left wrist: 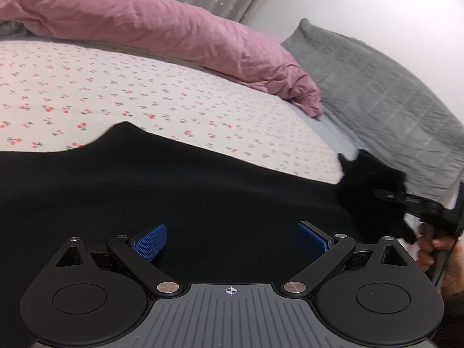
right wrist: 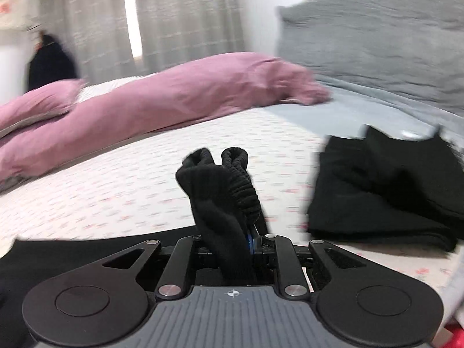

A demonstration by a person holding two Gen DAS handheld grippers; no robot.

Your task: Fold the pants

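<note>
On floral bedsheet (left wrist: 145,92): black pants (left wrist: 174,191); left claw (left wrist: 232,240) wide, right claw (right wrist: 249,240) pinching waistband (right wrist: 243,191).

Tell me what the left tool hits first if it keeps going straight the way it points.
Most likely the black pants spread right ahead of the open left tool; the cherry-print sheet lies beyond. Depth is hard to judge through the fisheye.

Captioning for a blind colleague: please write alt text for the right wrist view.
The right gripper has its jaws clamped on the bunched elastic waistband of black pants, above a floral bedsheet. A folded black garment lies right, a pink pillow behind.
</note>
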